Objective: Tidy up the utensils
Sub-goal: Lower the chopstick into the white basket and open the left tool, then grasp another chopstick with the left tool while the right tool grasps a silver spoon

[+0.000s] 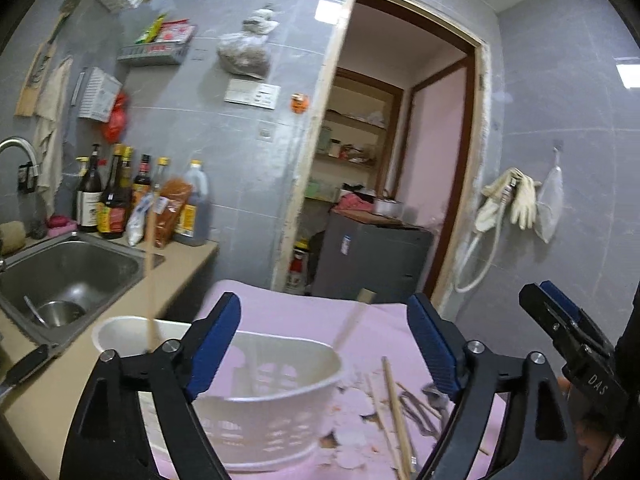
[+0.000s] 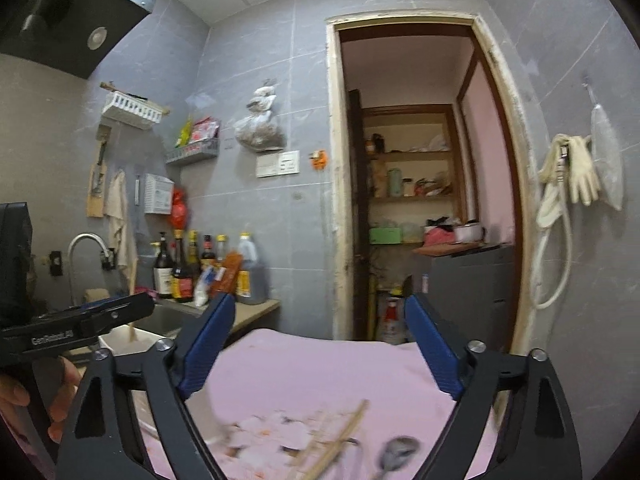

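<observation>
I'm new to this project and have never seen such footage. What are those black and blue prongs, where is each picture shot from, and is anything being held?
There is no robot here: a person carries a hand-held gripper in each hand, with a wide-angle camera looking forward along its two blue-padded fingers. One picture comes from the left hand-held gripper, the other from the right hand-held gripper. Both are open and hold nothing. On the pink cloth stands a white basket with chopsticks leaning inside. Loose chopsticks and a metal spoon lie on the cloth, not yet sorted. At left are a steel sink and sauce bottles.
</observation>
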`<action>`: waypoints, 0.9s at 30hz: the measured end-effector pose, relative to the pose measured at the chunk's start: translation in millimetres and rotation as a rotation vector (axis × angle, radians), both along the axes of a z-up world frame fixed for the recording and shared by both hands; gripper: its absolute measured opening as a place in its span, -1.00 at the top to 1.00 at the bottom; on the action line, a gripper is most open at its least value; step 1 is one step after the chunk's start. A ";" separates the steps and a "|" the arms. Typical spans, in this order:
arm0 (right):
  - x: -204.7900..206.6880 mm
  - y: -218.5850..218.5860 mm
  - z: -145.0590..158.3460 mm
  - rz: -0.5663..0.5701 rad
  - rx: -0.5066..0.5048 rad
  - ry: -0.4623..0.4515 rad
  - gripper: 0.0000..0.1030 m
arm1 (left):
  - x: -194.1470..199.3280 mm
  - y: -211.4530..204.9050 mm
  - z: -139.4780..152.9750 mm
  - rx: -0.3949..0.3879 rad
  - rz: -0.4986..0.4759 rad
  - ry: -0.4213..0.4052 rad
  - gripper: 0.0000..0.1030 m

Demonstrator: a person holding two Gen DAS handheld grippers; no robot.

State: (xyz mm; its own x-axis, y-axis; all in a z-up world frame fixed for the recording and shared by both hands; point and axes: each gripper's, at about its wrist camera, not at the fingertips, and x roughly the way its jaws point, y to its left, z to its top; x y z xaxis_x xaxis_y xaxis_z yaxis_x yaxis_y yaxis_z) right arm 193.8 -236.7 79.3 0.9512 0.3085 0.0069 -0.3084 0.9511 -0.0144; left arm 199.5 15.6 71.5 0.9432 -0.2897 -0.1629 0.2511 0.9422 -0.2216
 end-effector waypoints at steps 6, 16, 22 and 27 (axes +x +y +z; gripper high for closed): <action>-3.5 -35.2 -5.6 -0.058 -0.024 0.023 -1.00 | 2.7 -34.2 -6.2 0.043 -0.085 0.026 -0.77; 12.3 -75.3 -29.5 -0.116 -0.051 0.165 -1.00 | 10.2 -82.5 -37.5 0.148 -0.179 0.151 -0.77; 32.5 -85.6 -48.5 -0.120 -0.075 0.292 -1.00 | 20.1 -103.5 -59.9 0.225 -0.185 0.227 -0.76; 53.8 -87.1 -62.8 -0.098 -0.097 0.404 -0.93 | 32.6 -116.9 -77.4 0.275 -0.203 0.305 -0.33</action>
